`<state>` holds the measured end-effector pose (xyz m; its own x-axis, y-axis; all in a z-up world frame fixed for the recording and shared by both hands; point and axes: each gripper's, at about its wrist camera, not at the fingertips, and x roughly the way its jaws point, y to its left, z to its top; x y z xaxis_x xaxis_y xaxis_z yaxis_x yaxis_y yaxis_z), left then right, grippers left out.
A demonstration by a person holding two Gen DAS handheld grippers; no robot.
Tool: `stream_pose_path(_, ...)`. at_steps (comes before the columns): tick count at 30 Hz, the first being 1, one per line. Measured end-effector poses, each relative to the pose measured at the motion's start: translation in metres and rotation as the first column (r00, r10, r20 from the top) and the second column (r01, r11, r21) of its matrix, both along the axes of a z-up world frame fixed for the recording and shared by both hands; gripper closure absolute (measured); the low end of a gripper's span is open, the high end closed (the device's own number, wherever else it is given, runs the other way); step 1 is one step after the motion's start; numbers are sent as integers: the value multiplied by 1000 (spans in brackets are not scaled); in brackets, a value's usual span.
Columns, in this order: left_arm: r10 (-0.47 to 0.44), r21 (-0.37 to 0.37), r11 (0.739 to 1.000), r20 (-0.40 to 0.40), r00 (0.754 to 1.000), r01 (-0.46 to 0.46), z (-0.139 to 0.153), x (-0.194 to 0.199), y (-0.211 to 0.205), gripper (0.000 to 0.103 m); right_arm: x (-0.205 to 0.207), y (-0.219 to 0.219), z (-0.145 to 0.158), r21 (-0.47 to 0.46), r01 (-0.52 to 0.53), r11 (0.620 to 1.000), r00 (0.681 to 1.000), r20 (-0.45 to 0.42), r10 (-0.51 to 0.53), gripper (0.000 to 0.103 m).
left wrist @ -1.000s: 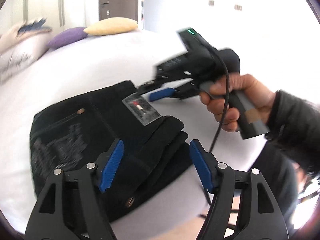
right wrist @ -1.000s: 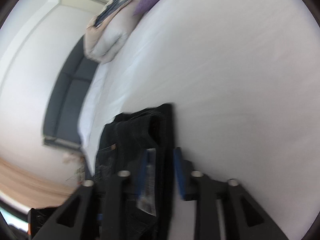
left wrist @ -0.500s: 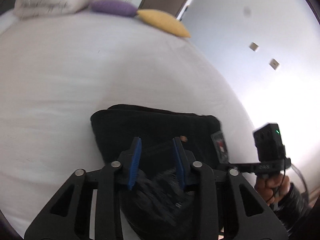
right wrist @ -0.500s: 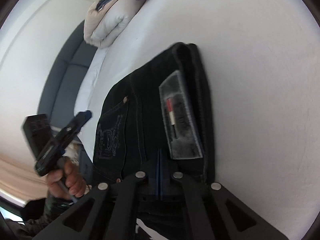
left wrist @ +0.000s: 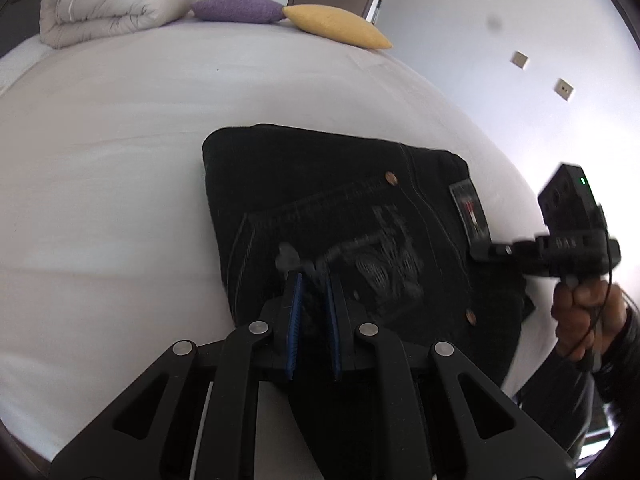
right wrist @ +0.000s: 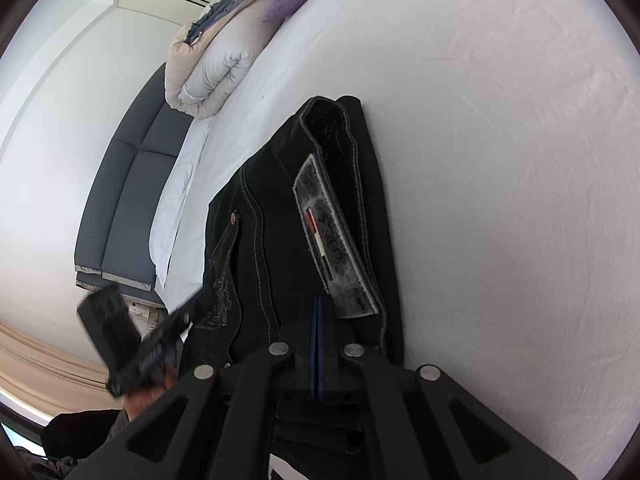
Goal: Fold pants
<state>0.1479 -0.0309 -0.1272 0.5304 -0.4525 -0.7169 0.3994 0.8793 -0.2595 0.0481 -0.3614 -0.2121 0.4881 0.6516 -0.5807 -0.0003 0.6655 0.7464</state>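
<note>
Black jeans (left wrist: 328,200) lie folded into a compact block on the white bed (left wrist: 100,160), back pocket and grey waistband label (left wrist: 470,210) facing up. My left gripper (left wrist: 314,284) rests over the near edge of the pants, its blue pads a narrow gap apart with dark cloth between them. My right gripper (right wrist: 318,312) is shut, blue pads together, at the waistband edge beside the label (right wrist: 332,240) on the jeans (right wrist: 260,240). It also shows in the left wrist view (left wrist: 548,240), held by a hand at the pants' right side.
A rolled beige duvet (left wrist: 112,8), a purple pillow (left wrist: 236,8) and a yellow pillow (left wrist: 336,24) lie at the far end of the bed. A dark sofa (right wrist: 128,208) stands beside the bed. The bed's near edge runs just below the pants.
My left gripper swung over the pants and closed from wide open to a narrow gap on the cloth. My right gripper closed fully at the waistband.
</note>
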Motion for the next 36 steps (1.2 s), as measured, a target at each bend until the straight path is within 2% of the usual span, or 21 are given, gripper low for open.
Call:
stream_pose_path(5,-10,65,998,78,997,4,5,-56,-10,92,-3,-3,-2,-17,5,1000,1000,10,-5,103)
stream_pose_path(8,-63,126,991,104,993,50,-1,-88,-28,92,-10,-2,0,-15,13,1000,1000,13,-13,103)
stream_pose_path(10,-66,142,989,115,991,50,-9,-97,-37,92,-15,0,5,-27,22,999,1000,8,-22,103)
stream_pose_path(14,-69,103,993,95,993,59,-17,-93,-31,92,-34,7,22,-40,2,999,999,37,0,103)
stream_pose_path(17,-73,95,993,92,993,64,-22,-91,-33,92,-46,10,16,-50,-12,999,999,48,15,103)
stream_pose_path(21,-63,65,996,87,994,58,-19,-90,-30,92,-54,0,-3,45,9,999,995,94,-13,103)
stream_pose_path(24,-43,2,999,54,998,43,-3,-90,-14,91,-65,-7,8,69,16,998,993,119,-24,102)
stream_pose_path(25,-39,-26,999,55,998,41,7,-89,-7,91,-68,-11,14,80,21,997,991,130,-31,90)
stream_pose_path(26,-21,-58,998,72,997,25,19,-89,4,91,-74,-18,23,91,34,995,986,158,-48,63)
stream_pose_path(27,-4,-77,997,88,996,11,29,-89,12,89,-78,-22,29,98,47,994,982,179,-65,50)
stream_pose_path(28,15,-96,995,99,995,-6,38,-85,22,81,-81,-31,37,108,73,991,974,207,-94,36)
stream_pose_path(29,28,-112,994,94,995,-17,42,-79,28,71,-79,-40,43,113,95,989,969,215,-118,35)
stream_pose_path(30,40,-134,991,77,996,-30,44,-69,35,31,-76,-44,44,118,104,988,970,209,-127,35)
stream_pose_path(31,65,-158,986,67,996,-53,43,-59,42,9,-68,-49,44,114,114,987,972,191,-135,35)
stream_pose_path(33,100,-196,976,38,994,-90,39,-41,51,9,-52,-54,40,78,134,988,979,145,-144,35)
stream_pose_path(36,102,-227,967,-80,992,-117,23,-11,57,9,-25,-52,27,40,117,992,990,72,-120,35)
